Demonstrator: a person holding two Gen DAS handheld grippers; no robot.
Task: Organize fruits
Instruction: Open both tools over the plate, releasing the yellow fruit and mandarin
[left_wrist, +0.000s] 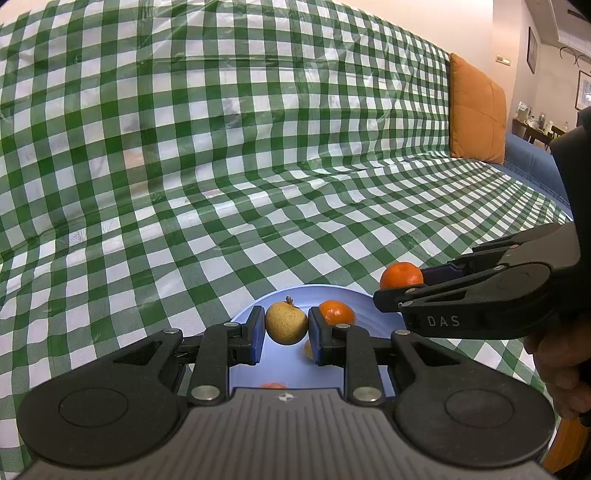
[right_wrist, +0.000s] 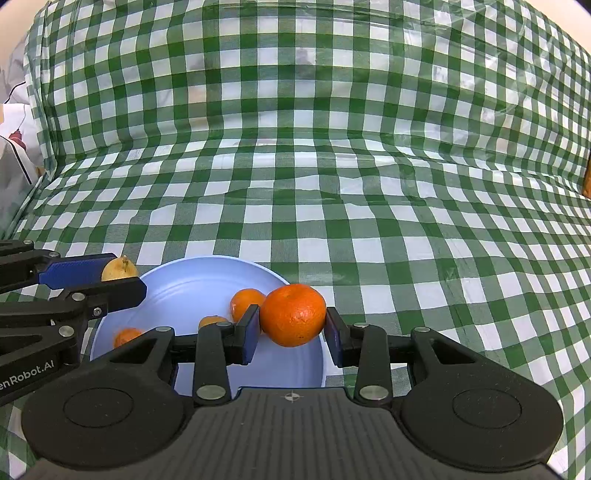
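Observation:
My left gripper (left_wrist: 286, 328) is shut on a small yellow-brown fruit (left_wrist: 286, 323) with a stem, held above the light blue plate (left_wrist: 369, 317). My right gripper (right_wrist: 291, 325) is shut on an orange tangerine (right_wrist: 293, 314) over the plate's (right_wrist: 184, 284) right rim. In the left wrist view the right gripper (left_wrist: 397, 286) comes in from the right with the tangerine (left_wrist: 400, 275). The right wrist view shows the left gripper (right_wrist: 114, 275) at the left with the yellow fruit (right_wrist: 118, 269). Three small tangerines lie on the plate (right_wrist: 245, 301) (right_wrist: 210, 321) (right_wrist: 125, 336).
A green-and-white checked cloth (left_wrist: 258, 166) covers the sofa seat and backrest. An orange cushion (left_wrist: 476, 110) leans at the far right of the sofa. A hand (left_wrist: 557, 369) holds the right gripper's handle. White items (right_wrist: 14, 147) lie past the cloth's left edge.

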